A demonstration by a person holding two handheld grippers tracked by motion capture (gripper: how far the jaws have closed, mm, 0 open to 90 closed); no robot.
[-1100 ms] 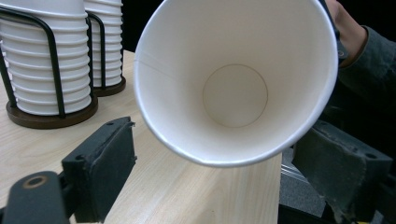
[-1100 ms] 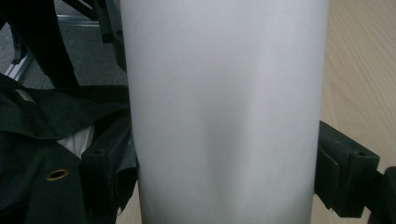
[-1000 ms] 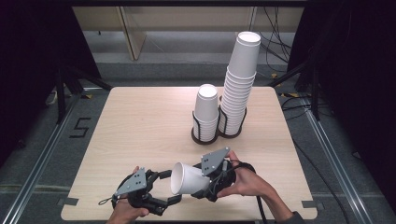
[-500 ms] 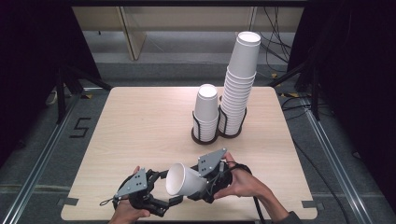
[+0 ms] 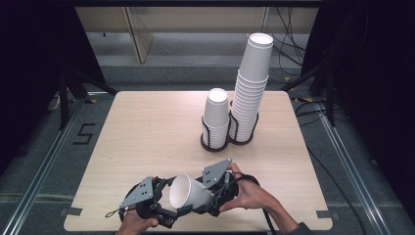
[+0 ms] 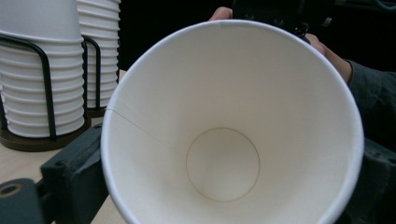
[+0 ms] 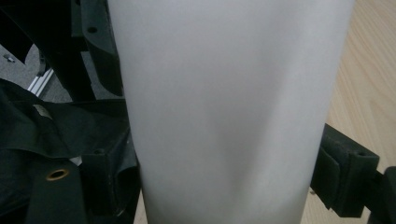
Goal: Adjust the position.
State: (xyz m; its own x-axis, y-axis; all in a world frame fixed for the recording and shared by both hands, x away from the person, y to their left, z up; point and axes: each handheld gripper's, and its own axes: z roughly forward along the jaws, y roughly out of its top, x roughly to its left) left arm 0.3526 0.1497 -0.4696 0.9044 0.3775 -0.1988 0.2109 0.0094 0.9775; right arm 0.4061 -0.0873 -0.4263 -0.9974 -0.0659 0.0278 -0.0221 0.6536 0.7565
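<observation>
A white paper cup (image 5: 190, 192) lies sideways above the near edge of the counter (image 5: 147, 132); the right gripper (image 5: 211, 196) pinches its body; the left gripper (image 5: 169, 208), just beside the cup's rim, has just been opening, its jaws spread beside the cup; far behind the cup stand two cup stacks (image 5: 244, 93) in black wire holders (image 5: 215, 139).

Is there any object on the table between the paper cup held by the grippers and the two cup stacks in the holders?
Nothing visible does. The paper cup lies sideways between the grippers at the near edge, and the table is bare wood up to the short stack and tall stack.
</observation>
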